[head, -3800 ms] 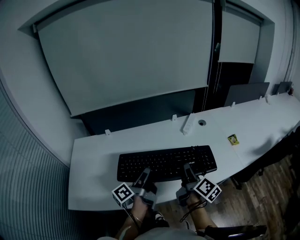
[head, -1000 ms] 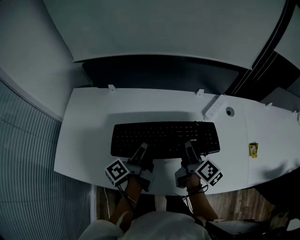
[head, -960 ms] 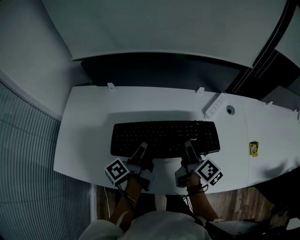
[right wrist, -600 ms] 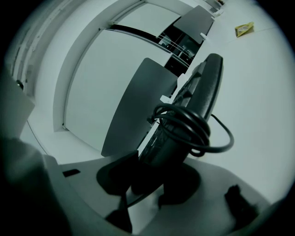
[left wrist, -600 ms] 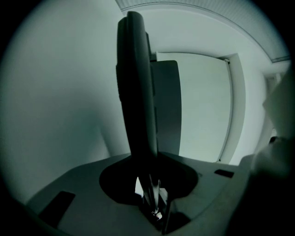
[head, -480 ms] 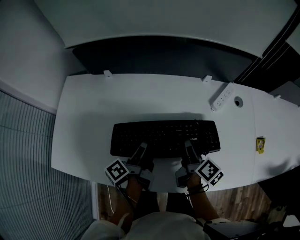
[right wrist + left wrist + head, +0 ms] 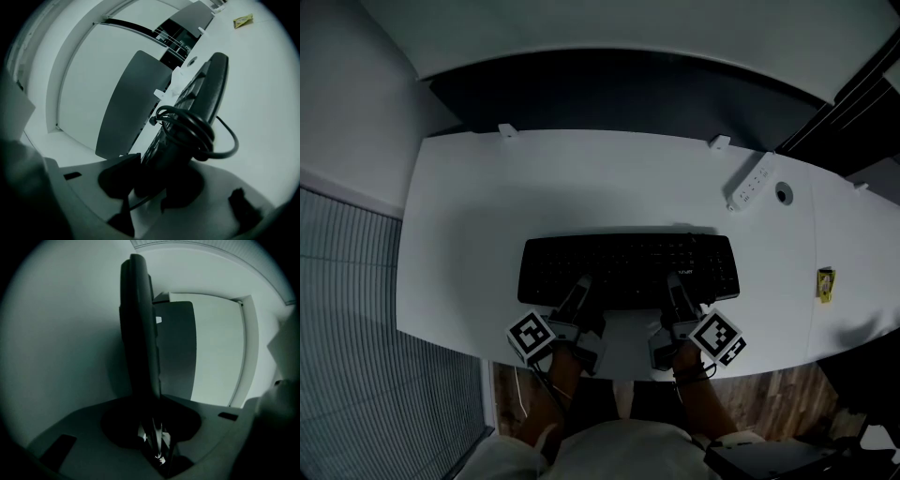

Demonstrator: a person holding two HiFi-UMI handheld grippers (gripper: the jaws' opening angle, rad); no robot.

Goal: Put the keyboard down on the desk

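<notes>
A black keyboard lies level over the near part of the white desk; whether it rests on the desk I cannot tell. My left gripper is shut on the keyboard's near edge toward its left end. My right gripper is shut on the same edge toward the right end. In the left gripper view the keyboard stands edge-on between the jaws. In the right gripper view the keyboard runs away from the jaws, with its coiled black cable bundled under it.
A white power strip and a round cable hole sit at the desk's back right. A small yellow packet lies at the far right. A dark panel runs behind the desk. Wooden floor shows below the near edge.
Both grippers and the keyboard have come down toward the desk. The head view has tilted, so the desk now fills more of the picture. The grips are unchanged.
</notes>
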